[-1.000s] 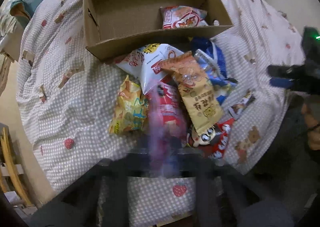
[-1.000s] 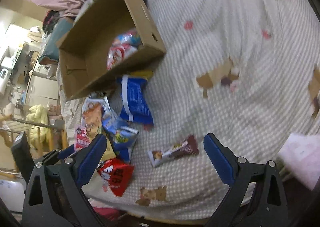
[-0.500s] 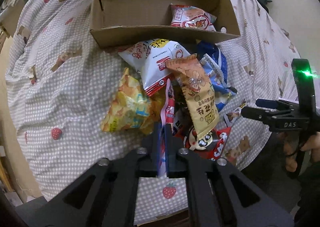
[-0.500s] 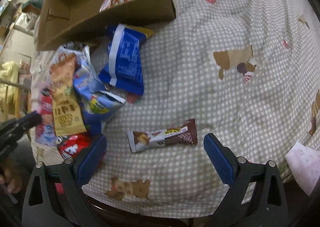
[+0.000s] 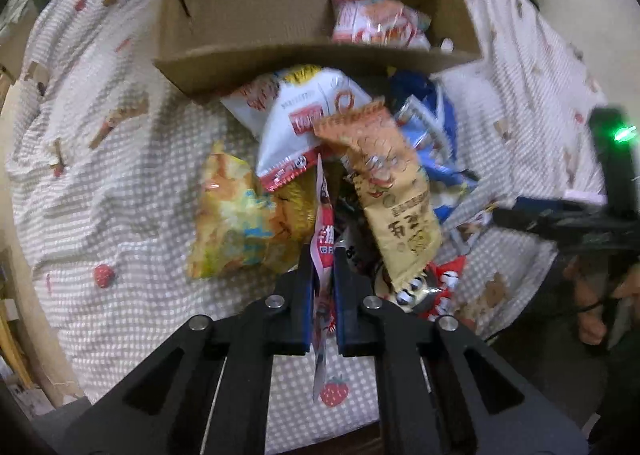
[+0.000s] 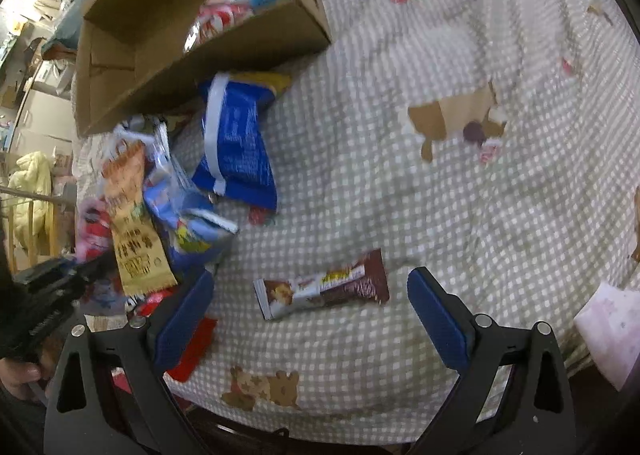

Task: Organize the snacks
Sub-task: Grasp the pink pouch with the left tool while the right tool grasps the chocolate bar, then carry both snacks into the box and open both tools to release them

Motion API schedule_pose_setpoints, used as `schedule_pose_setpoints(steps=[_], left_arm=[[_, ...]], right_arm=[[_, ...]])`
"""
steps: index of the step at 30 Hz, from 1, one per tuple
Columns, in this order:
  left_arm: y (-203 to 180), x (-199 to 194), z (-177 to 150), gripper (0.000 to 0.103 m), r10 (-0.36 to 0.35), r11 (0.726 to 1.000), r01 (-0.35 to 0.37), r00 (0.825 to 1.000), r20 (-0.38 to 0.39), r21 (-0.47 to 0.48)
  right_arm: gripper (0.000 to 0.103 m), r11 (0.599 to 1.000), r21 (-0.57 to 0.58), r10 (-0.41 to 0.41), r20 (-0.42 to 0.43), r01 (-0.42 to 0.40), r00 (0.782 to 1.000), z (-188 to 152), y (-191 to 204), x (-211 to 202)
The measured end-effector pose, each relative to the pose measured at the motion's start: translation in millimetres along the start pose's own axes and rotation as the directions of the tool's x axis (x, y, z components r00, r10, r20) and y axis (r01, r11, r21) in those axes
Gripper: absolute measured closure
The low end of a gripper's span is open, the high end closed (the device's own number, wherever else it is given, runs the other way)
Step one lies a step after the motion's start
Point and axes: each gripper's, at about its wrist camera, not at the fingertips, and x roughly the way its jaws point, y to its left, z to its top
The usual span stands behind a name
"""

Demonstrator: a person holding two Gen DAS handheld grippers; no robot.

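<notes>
My left gripper (image 5: 323,259) is shut on a thin red and white snack packet (image 5: 325,223), held edge-on above the snack pile. The pile holds a yellow bag (image 5: 240,215), a white bag (image 5: 308,123), a tan packet (image 5: 396,191) and blue bags (image 5: 436,135). An open cardboard box (image 5: 304,55) behind the pile holds one red and white bag (image 5: 376,23). My right gripper (image 6: 310,291) is open, its fingers either side of a brown chocolate bar (image 6: 324,289) lying on the checked blanket (image 6: 440,175). The box (image 6: 224,55) and blue bag (image 6: 236,151) show far left.
The snacks lie on a bed with a checked blanket (image 5: 100,175). The bed edge runs along the near side in both views. A pink paper (image 6: 608,331) lies at the right edge. Room clutter and a wooden rail (image 6: 24,215) stand beyond the bed on the left.
My left gripper closed on the red and white packet and lifted it from the pile. My right gripper swung over and came down toward the chocolate bar.
</notes>
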Motion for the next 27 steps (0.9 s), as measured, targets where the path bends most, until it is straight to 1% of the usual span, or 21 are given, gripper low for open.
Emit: schedule_pose_setpoints(steps=[2,4,7,10,13,15,16,17,20,23,25,27], left_arm=[[3.4,-18.0,-1.0,0.097,0.008,1.0,-0.008,0.999,0.049,-0.007],[8.9,-35.5,0.4,0.097,0.027,0.999,-0.024,0.994,0.11,-0.031],[15.3,-47.5,2.0,0.097,0.038,0.998,-0.028,0.985,0.166,-0.064],[18.8,-47.2,1.9,0.097,0.031,0.997,-0.018,0.985,0.172,-0.074],[20.6,-45.3,1.1,0.097,0.035,0.997,-0.021,0.984,0.174,-0.079],[20.8,-45.2,1.4,0.097,0.042,0.996,-0.027,0.983,0.179,-0.086],[21.8,-46.2,0.1,0.097,0.044,0.995,-0.028,0.982,0.183,-0.092],[23.5,-47.0,-0.1,0.097,0.046,0.995,-0.028,0.981,0.186,-0.1],[27.8,-49.7,-1.4,0.097,0.053,0.993,-0.03,0.979,0.198,-0.117],[30.1,-52.6,-2.0,0.097,0.058,0.991,-0.032,0.976,0.211,-0.128],[31.4,-55.0,-2.7,0.097,0.061,0.99,-0.031,0.973,0.221,-0.136],[30.6,-57.4,-3.1,0.097,0.072,0.99,-0.04,0.969,0.237,-0.136]], right_arm=[[0.003,0.999,-0.039,-0.038,-0.026,0.037,0.999,-1.2,1.7,7.9],[0.003,0.994,-0.074,-0.079,-0.048,0.076,0.996,-2.2,5.9,16.3],[0.003,0.975,-0.152,-0.178,-0.083,0.164,0.981,-2.9,19.1,36.3],[0.003,0.957,-0.217,-0.215,-0.088,0.192,0.973,-6.2,34.0,48.2],[0.003,0.943,-0.239,-0.258,-0.081,0.233,0.963,-6.3,37.6,55.9],[0.004,0.941,-0.243,-0.26,-0.073,0.236,0.963,-5.9,42.3,61.0],[0.011,0.939,-0.247,-0.262,-0.06,0.24,0.963,-5.7,44.1,60.1],[0.024,0.937,-0.248,-0.267,-0.052,0.247,0.962,-6.7,45.7,60.7],[0.034,0.948,-0.222,-0.241,-0.034,0.228,0.97,-1.4,40.0,49.8],[0.035,0.964,-0.191,-0.19,-0.005,0.186,0.982,-1.7,36.2,32.6],[0.035,0.97,-0.18,-0.163,0.029,0.165,0.986,-2.3,34.4,17.2],[0.035,0.978,-0.164,-0.116,0.075,0.127,0.99,-1.3,34.9,-0.3]])
